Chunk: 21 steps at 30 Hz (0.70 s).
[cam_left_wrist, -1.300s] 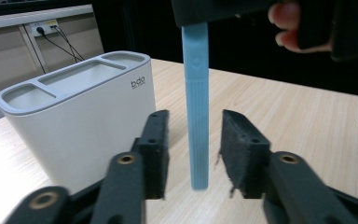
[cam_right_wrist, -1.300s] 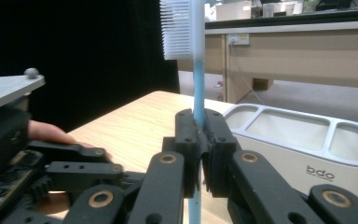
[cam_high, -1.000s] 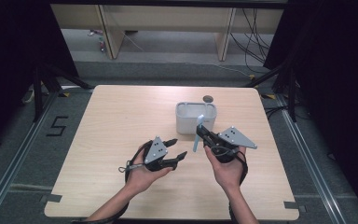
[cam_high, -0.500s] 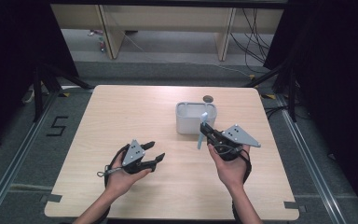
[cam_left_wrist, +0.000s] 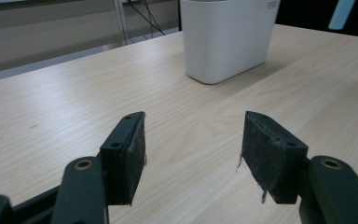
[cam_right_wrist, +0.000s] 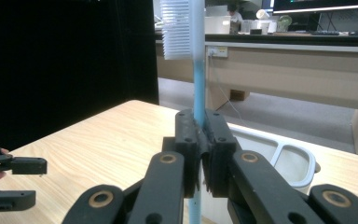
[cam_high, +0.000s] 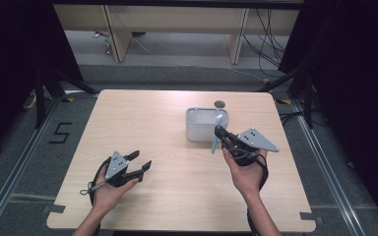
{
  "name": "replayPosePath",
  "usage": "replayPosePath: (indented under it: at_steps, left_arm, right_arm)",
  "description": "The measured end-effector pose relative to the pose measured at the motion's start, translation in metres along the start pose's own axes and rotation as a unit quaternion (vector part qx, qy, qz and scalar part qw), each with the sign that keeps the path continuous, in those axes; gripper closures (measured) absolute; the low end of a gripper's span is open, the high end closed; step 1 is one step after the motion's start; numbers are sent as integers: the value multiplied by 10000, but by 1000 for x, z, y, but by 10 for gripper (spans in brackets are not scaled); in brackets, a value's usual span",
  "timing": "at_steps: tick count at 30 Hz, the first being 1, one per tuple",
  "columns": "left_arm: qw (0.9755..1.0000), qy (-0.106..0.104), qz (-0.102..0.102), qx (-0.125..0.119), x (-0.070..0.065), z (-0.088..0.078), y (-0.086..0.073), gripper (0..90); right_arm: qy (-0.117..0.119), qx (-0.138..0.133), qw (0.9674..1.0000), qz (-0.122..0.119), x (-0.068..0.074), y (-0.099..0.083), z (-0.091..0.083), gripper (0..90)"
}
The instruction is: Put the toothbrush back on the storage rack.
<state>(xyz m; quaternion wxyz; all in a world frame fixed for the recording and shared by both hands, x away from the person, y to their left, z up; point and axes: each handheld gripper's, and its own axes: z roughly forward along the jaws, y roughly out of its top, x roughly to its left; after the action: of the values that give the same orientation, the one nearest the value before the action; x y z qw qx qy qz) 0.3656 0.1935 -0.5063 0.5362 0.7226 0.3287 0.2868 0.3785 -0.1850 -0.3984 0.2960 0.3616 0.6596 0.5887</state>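
A light blue toothbrush (cam_high: 217,133) stands upright, bristle head up, just in front of a white holder cup (cam_high: 199,132) at the table's back middle. My right gripper (cam_high: 220,134) is shut on its handle. In the right gripper view the jaws (cam_right_wrist: 200,135) pinch the handle of the toothbrush (cam_right_wrist: 198,56), and the cup's rim (cam_right_wrist: 279,145) lies behind. My left gripper (cam_high: 140,160) is open with nothing in it, low over the front left of the table. Between its jaws (cam_left_wrist: 193,140) is bare wood; the cup (cam_left_wrist: 228,37) stands farther off.
A small dark round hole (cam_high: 220,103) sits in the table (cam_high: 147,123) behind the cup. Black curtains hang at both sides. Shelving and cables lie on the floor beyond the far edge. Wide bare wood lies between the two hands.
My left hand has moved left and toward the front edge, away from the cup and the right hand, and sunk a little. The right gripper has kept the toothbrush nearly still.
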Motion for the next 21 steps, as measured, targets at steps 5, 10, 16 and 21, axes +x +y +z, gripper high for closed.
replayPosePath:
  at_steps: [5, 10, 16, 21]
  left_arm:
    - [9997, 116, -103, -167, 6, -4, -11, 390]
    - [9993, 258, -211, -188, 9, -9, -17, 389]
    - [9988, 303, -286, -256, 11, -10, -20, 385]
    - [9987, 322, -293, -271, 11, -10, -20, 384]
  right_arm:
    - [-16, 61, 9999, 92, -1, 3, 0, 861]
    - [-89, 93, 9999, 20, -6, 6, -1, 860]
    - [-169, 24, 9998, -79, -10, 10, 1, 860]
    - [-172, 50, 9998, -82, -12, 15, 2, 861]
